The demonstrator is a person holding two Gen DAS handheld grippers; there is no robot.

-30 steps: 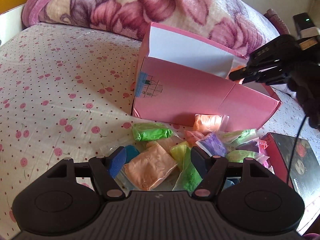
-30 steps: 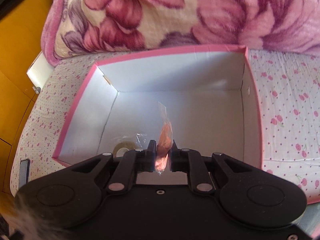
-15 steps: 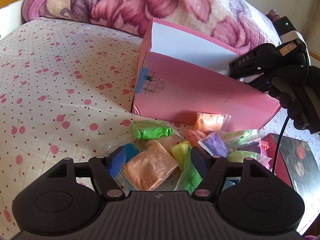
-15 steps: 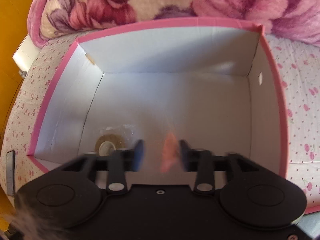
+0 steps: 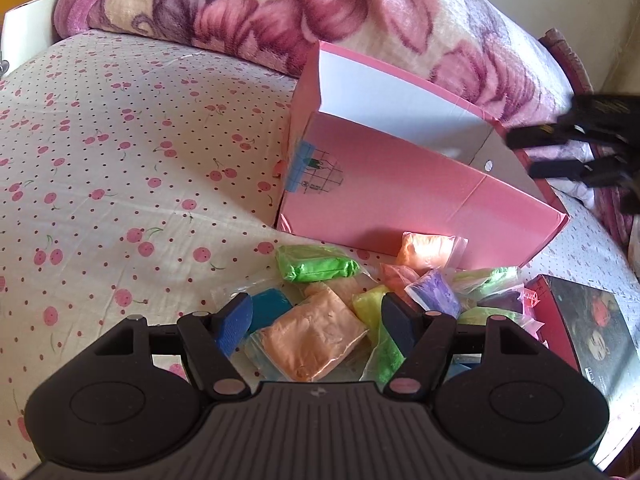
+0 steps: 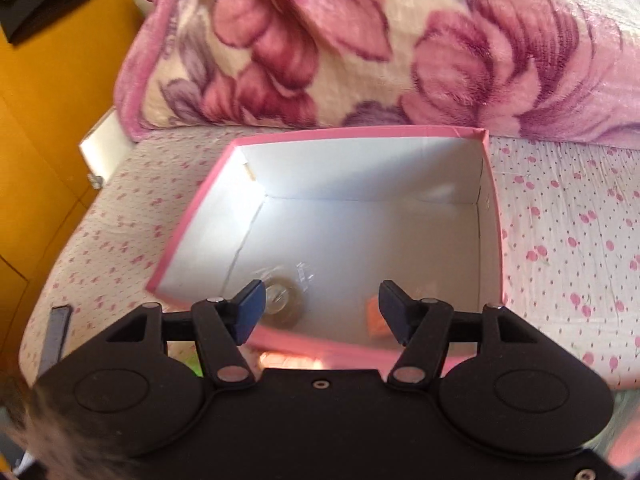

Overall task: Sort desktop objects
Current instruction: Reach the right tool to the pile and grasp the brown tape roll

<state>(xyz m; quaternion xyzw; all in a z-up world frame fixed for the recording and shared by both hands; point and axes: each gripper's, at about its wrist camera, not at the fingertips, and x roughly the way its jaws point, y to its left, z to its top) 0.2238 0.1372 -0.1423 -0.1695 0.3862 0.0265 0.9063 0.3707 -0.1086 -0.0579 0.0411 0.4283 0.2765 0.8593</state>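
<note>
A pink box [image 5: 420,196] with a white inside stands on the cherry-print bedsheet. In front of it lies a pile of small coloured clay bags: orange [image 5: 316,338], green [image 5: 316,266], purple [image 5: 434,294], blue [image 5: 272,304]. My left gripper [image 5: 316,320] is open and empty, low over the orange bag. My right gripper [image 6: 320,306] is open and empty above the box [image 6: 490,216]; it also shows in the left wrist view [image 5: 560,152]. An orange bag [image 6: 374,316] and a tape roll [image 6: 282,300] lie on the box floor.
A folded floral blanket [image 5: 360,12] lies behind the box. A dark book or case [image 5: 588,332] lies right of the pile. Yellow furniture [image 6: 40,140] stands beyond the bed's left edge.
My right gripper opened and let the orange bag drop into the box, then pulled back and up. My left gripper has stayed over the pile.
</note>
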